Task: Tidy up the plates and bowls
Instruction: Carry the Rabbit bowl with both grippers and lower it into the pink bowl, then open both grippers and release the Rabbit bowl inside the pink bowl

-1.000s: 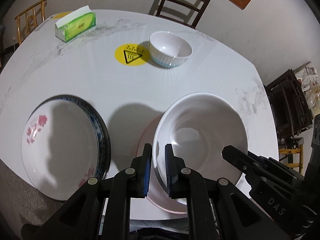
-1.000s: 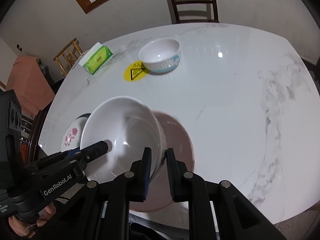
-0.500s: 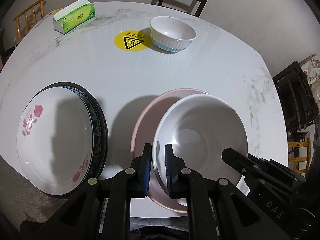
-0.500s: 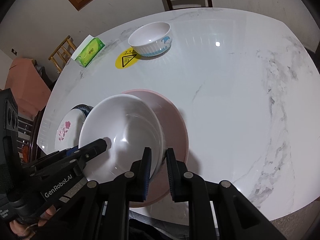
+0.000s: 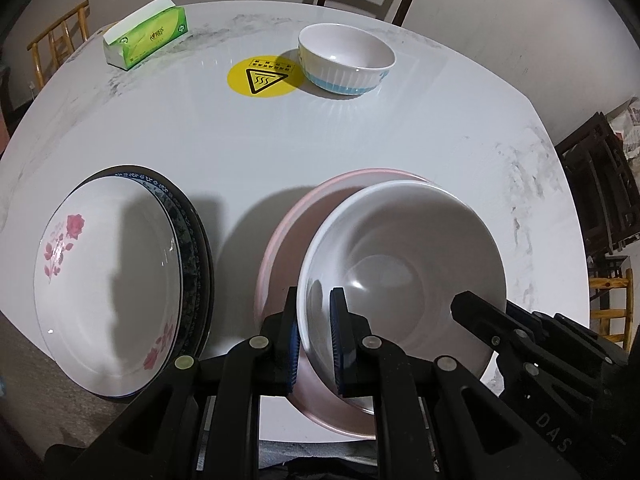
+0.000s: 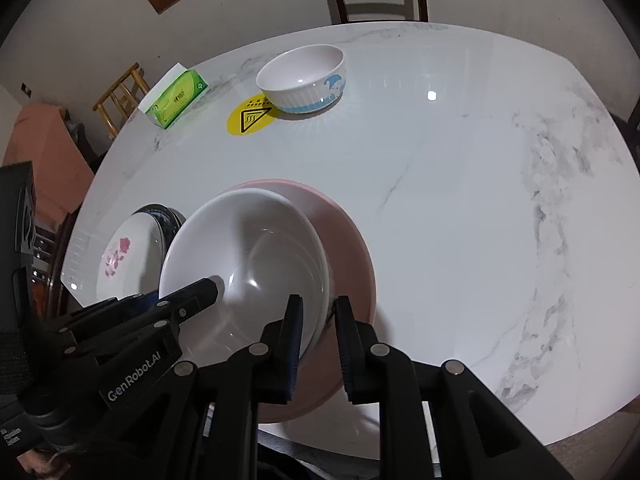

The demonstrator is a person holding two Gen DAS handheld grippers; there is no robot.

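Observation:
Both grippers hold one large white bowl (image 5: 404,272) by its rim, above a pink plate (image 5: 288,240) on the table. My left gripper (image 5: 314,336) is shut on the bowl's left rim. My right gripper (image 6: 318,340) is shut on its right rim; the bowl (image 6: 248,252) and pink plate (image 6: 348,248) show there too. A white plate with red flowers (image 5: 108,280) lies on a dark blue-patterned plate (image 5: 196,240) at the left. A small white bowl with a blue base (image 5: 346,60) stands at the far side.
A green tissue box (image 5: 146,38) sits at the far left and a yellow warning sticker (image 5: 262,78) is beside the small bowl. Chairs stand behind the marble table (image 6: 460,200). The table's near edge is just below the pink plate.
The large white bowl has come lower and nearer over the pink plate, held by both grippers. More of the pink plate now shows behind it.

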